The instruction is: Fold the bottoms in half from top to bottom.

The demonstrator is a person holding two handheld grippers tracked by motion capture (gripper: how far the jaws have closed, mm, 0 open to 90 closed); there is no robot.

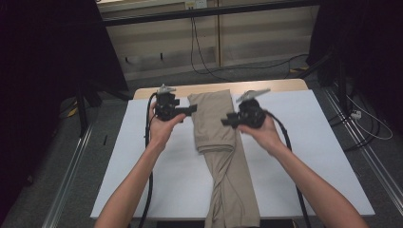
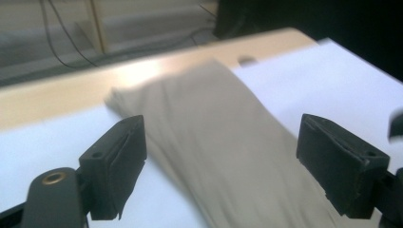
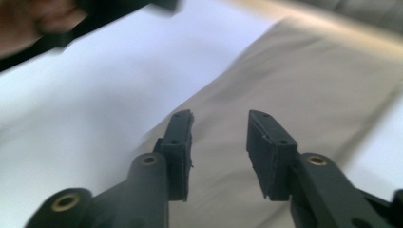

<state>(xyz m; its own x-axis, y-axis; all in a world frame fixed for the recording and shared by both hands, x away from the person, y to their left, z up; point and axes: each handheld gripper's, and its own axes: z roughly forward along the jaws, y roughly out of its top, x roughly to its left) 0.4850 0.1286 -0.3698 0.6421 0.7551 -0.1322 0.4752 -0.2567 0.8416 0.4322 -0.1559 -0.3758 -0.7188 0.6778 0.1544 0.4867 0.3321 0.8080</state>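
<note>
Dim room, black curtains at the sides, cables on the grey floor; white tabletop (image 1: 157, 175) in the middle. High view: tan trousers (image 1: 216, 126) lie lengthwise down the centre, far part folded over into a neat doubled panel, near legs twisted and running off the front edge. Judged: first fold done, legs left to straighten and fold. My left claw (image 1: 190, 109) hangs just off the cloth's left edge, my right claw (image 1: 227, 119) at its right edge; neither holds anything. Left gripper view: jaws wide apart, trousers (image 2: 214, 137) below them, smooth, blurred, nothing pinched. Right gripper view: jaws part-way apart and empty above the trousers (image 3: 294, 90); plain matte weave, a soft crease along the edge.
</note>
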